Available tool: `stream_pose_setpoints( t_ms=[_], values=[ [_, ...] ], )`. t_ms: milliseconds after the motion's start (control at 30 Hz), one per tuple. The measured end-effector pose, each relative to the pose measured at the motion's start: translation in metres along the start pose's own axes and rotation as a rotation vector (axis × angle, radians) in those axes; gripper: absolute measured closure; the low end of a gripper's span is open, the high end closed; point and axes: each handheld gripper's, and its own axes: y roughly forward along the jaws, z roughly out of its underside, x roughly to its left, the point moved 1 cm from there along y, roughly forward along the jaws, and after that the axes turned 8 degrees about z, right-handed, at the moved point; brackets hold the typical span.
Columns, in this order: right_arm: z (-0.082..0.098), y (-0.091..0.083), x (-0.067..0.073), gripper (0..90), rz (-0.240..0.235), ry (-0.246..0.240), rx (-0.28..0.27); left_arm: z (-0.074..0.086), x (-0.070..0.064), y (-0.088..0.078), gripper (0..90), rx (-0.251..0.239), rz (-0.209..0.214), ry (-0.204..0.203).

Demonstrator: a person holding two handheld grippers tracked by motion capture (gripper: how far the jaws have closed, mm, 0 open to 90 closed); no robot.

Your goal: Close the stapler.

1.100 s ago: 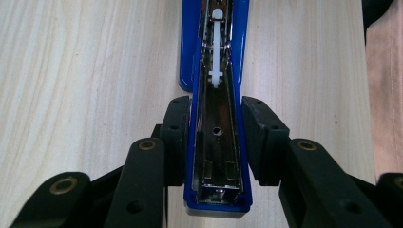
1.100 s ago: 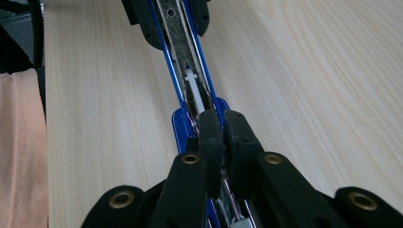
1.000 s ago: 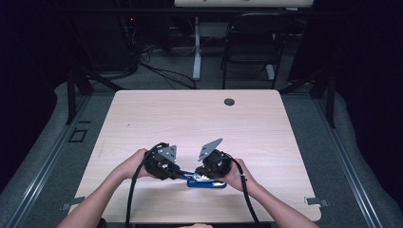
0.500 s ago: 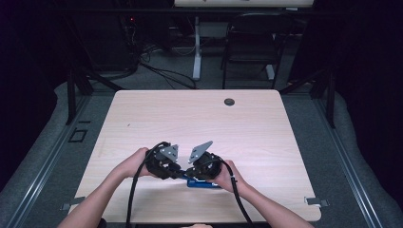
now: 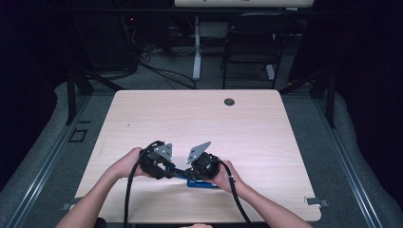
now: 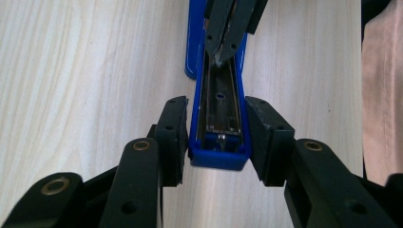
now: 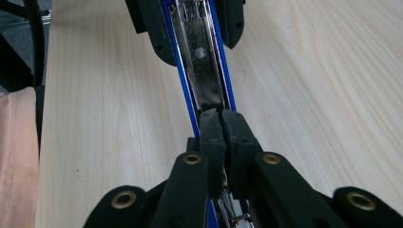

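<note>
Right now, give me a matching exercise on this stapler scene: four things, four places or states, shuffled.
Things:
1. left gripper
2. right gripper
3. blue stapler
4. round dark grommet

Places or states:
A. near the far edge of the table
B. jaws together, tips in the staple channel
C. lying on the table between both hands
D. jaws on either side of the stapler's end

Pairs: 1-D, 2-B, 3-C, 4-A

Note: the left gripper's jaws have just been opening slightly, with the stapler between them.
</note>
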Motion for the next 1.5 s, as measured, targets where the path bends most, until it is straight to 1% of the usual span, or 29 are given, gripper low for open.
stream_pose_setpoints(
  t_ms=[33,133,200,233,267,333,367,400,500,600,800,833,867,933,1000,1033,1067,1100,1133,1167,1200,1233,1267,1300,1333,1367,1433,1467,1500],
  values=[
    [0.000,0.000,0.000,87.7,0.000,0.000,0.000,0.000,0.001,-0.001,61.5,0.011,0.020,-0.001],
    [0.000,-0.001,0.000,87.7,-0.001,-0.008,0.005,-0.002,0.000,-0.001,63.7,0.020,0.020,0.008],
    [0.000,-0.001,0.000,87.5,0.003,-0.005,0.002,-0.003,-0.001,0.000,64.1,0.008,0.001,0.014],
    [0.000,-0.002,0.000,87.4,0.003,-0.009,0.004,-0.003,-0.001,-0.001,64.3,0.000,0.000,0.018],
    [0.000,-0.003,0.000,87.0,0.002,-0.014,0.009,-0.005,-0.001,-0.003,64.3,0.008,0.019,0.023],
    [-0.001,-0.004,0.000,86.4,0.001,-0.014,0.003,-0.007,-0.002,-0.005,64.6,-0.014,0.023,0.030],
    [-0.001,-0.005,0.001,86.4,-0.001,-0.017,0.000,-0.010,-0.003,-0.005,65.0,-0.027,0.005,0.036],
    [-0.001,-0.005,0.002,86.5,0.003,-0.010,-0.008,-0.012,-0.003,-0.005,65.0,-0.022,0.000,0.044],
    [-0.002,-0.008,0.001,86.5,0.006,-0.007,-0.013,-0.017,-0.004,-0.006,65.0,-0.032,-0.004,0.054],
    [-0.002,-0.011,0.000,86.4,0.004,-0.009,-0.014,-0.020,-0.005,-0.007,65.0,-0.029,-0.011,0.065],
    [-0.001,-0.011,-0.001,86.3,0.001,0.002,-0.022,-0.023,-0.006,-0.008,64.4,-0.022,-0.013,0.061],
    [0.000,-0.011,-0.001,86.3,0.001,0.002,-0.021,-0.023,-0.005,-0.009,64.2,-0.009,0.008,0.060],
    [0.000,-0.012,-0.001,86.4,0.002,-0.002,-0.013,-0.023,-0.006,-0.009,63.6,-0.008,0.005,0.060],
    [0.001,-0.012,-0.001,86.4,0.001,0.005,-0.021,-0.022,-0.006,-0.011,63.5,-0.007,0.001,0.058],
    [0.001,-0.013,-0.002,86.5,-0.001,0.008,-0.022,-0.019,-0.007,-0.012,62.8,-0.019,-0.026,0.050],
    [0.002,-0.014,-0.002,86.6,0.001,0.007,-0.026,-0.018,-0.007,-0.013,63.0,-0.026,-0.021,0.047],
    [0.002,-0.015,-0.003,86.6,0.000,0.000,-0.020,-0.018,-0.007,-0.014,63.7,-0.022,0.002,0.050],
    [0.002,-0.015,-0.003,86.6,-0.001,0.001,-0.020,-0.018,-0.007,-0.012,64.4,-0.030,-0.021,0.048],
    [0.002,-0.015,-0.003,86.6,-0.001,0.002,-0.019,-0.018,-0.007,-0.012,64.4,-0.023,-0.001,0.051],
    [0.002,-0.015,-0.003,86.7,0.001,0.001,-0.019,-0.019,-0.007,-0.011,64.4,-0.034,-0.020,0.053],
    [0.002,-0.016,-0.003,86.8,0.003,-0.001,-0.017,-0.019,-0.007,-0.011,64.5,-0.039,-0.022,0.061],
    [0.003,-0.015,-0.003,86.8,0.003,0.012,-0.030,-0.020,-0.008,-0.012,64.6,-0.042,-0.020,0.070],
    [0.003,-0.017,-0.004,86.8,0.000,0.000,-0.019,-0.020,-0.008,-0.011,64.8,-0.048,-0.015,0.067],
    [0.003,-0.017,-0.004,86.7,0.001,0.004,-0.020,-0.022,-0.008,-0.011,65.1,-0.049,-0.017,0.075],
    [0.003,-0.018,-0.003,86.6,0.003,0.012,-0.025,-0.024,-0.007,-0.012,65.1,-0.050,-0.009,0.080],
    [0.004,-0.019,-0.004,86.6,0.007,0.007,-0.018,-0.026,-0.008,-0.011,65.2,-0.055,-0.015,0.085],
    [0.005,-0.022,-0.005,86.6,0.010,0.004,-0.013,-0.030,-0.008,-0.011,65.2,-0.063,-0.013,0.091],
    [0.005,-0.022,-0.005,86.6,0.010,0.016,-0.022,-0.032,-0.008,-0.011,65.2,-0.060,-0.008,0.097],
    [0.006,-0.024,-0.006,86.6,0.011,0.009,-0.016,-0.034,-0.008,-0.010,65.2,-0.061,-0.009,0.099]
  ],
)
